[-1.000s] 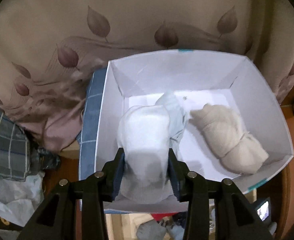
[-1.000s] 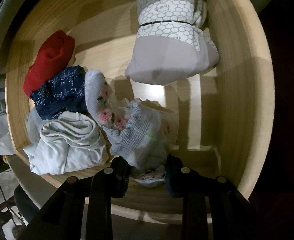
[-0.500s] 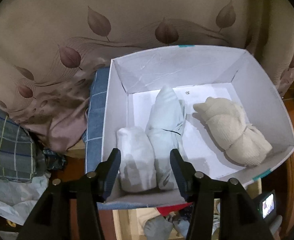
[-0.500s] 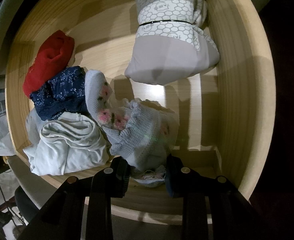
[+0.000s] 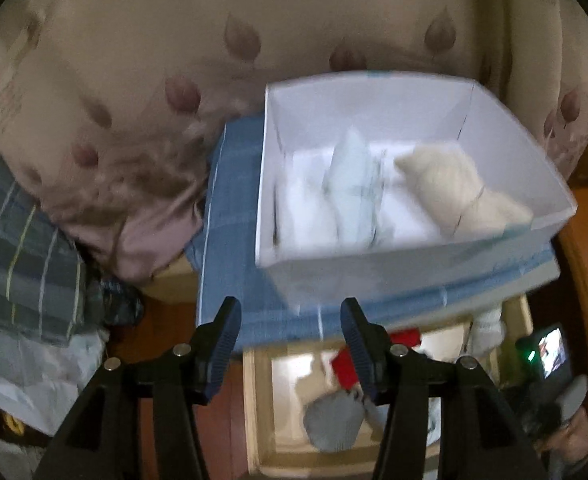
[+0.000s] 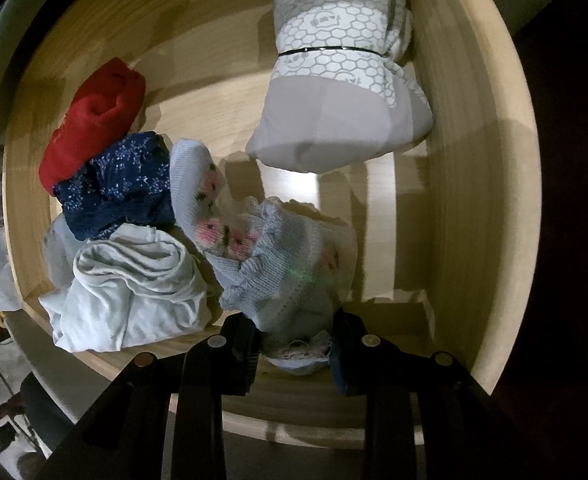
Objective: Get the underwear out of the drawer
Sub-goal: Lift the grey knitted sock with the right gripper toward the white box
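Note:
My left gripper is open and empty, hanging in front of the white box. Inside the box lie a white roll, a pale blue roll and a cream roll. Below, the open wooden drawer shows. In the right wrist view my right gripper is shut on a pale blue knitted piece with pink flowers in the wooden drawer. Beside it lie a white bundle, a navy speckled roll, a red roll and a honeycomb-print grey bundle.
The white box stands on a blue checked cloth against a leaf-print quilt. Plaid fabric is piled at the left. A small lit screen sits at the lower right.
My left gripper opened, let the white roll go into the box, and drew back toward the drawer. The right gripper kept its hold and did not move.

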`<state>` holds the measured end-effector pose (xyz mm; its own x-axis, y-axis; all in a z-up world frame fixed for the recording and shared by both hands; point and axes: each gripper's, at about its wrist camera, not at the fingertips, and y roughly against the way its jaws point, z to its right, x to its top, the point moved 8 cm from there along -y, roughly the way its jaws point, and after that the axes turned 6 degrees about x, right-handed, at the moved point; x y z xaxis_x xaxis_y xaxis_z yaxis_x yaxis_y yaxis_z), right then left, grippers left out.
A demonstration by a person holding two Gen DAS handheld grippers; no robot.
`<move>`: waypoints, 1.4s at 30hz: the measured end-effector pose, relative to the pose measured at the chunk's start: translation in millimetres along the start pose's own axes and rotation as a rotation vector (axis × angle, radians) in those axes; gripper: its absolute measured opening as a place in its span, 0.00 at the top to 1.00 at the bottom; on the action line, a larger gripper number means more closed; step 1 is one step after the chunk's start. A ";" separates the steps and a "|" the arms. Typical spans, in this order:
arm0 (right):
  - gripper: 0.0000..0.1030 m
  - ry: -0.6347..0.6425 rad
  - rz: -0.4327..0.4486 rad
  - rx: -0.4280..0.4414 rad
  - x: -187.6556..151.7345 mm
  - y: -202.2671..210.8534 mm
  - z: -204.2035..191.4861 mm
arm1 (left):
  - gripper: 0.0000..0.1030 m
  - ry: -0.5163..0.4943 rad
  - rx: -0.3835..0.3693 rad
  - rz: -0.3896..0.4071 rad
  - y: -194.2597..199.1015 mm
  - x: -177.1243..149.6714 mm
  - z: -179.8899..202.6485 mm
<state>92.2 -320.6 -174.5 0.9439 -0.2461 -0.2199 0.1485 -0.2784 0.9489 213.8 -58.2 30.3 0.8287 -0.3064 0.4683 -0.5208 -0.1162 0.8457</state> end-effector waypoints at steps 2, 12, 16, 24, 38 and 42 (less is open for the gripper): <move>0.74 0.003 0.006 -0.008 -0.7 0.4 -2.9 | 0.49 0.007 0.009 -0.029 -11.3 -21.4 -0.2; 0.74 0.017 0.031 -0.013 -4.2 8.5 -16.0 | 0.49 0.076 0.015 -0.192 -67.0 -116.2 2.3; 0.74 0.013 0.064 0.008 -5.0 16.0 -18.7 | 0.49 0.096 0.028 -0.206 -75.8 -133.9 4.1; 0.74 0.013 0.211 0.027 -8.3 46.1 -25.6 | 0.49 0.123 0.035 -0.185 -80.9 -147.9 5.0; 0.74 0.108 0.490 -0.008 -26.7 127.1 -50.4 | 0.49 0.068 0.084 -0.079 -66.8 -144.2 13.7; 0.74 0.131 0.531 -0.008 -30.1 157.0 -52.8 | 0.49 0.103 0.057 -0.075 -65.9 -144.0 7.7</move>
<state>102.7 -307.9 -6.9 0.9187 -0.2329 0.3190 -0.3564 -0.1407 0.9237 127.3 -13.6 -94.9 0.8810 -0.1964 0.4305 -0.4649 -0.1894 0.8649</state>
